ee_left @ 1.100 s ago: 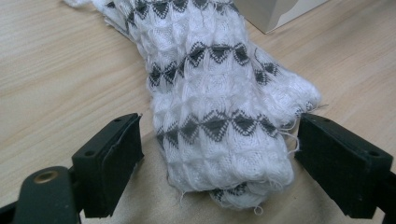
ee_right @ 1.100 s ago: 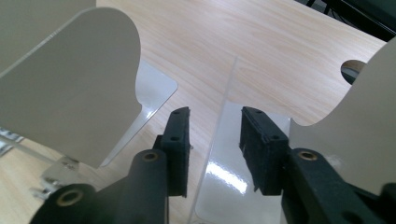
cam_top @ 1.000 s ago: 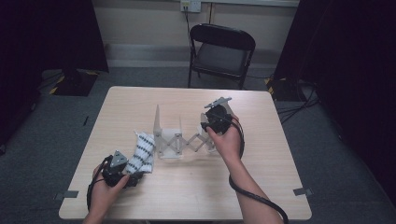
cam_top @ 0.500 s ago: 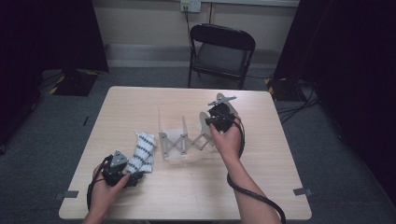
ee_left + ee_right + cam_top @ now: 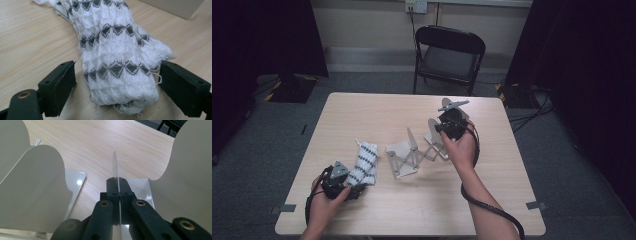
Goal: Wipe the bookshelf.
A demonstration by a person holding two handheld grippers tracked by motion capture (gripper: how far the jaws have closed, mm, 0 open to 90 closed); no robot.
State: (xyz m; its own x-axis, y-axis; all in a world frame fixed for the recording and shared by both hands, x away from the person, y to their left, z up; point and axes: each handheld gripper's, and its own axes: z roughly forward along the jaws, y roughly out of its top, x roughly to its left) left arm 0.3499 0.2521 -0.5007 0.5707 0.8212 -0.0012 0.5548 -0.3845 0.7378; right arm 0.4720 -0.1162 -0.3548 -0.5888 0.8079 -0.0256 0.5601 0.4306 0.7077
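Pinching one thin divider plate (image 5: 115,173) of the pale grey accordion-style expandable rack (image 5: 418,152), the right gripper (image 5: 447,126) is stretching it open mid-table. Left gripper (image 5: 343,181) is straddling the folded white knit cloth with grey diamonds (image 5: 117,57), jaws wide, ungripped; loading looks still undone.

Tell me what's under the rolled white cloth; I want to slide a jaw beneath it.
The rolled cloth lies on the wooden table; its near end rests on a beige sheet. Anything directly beneath the roll is covered.
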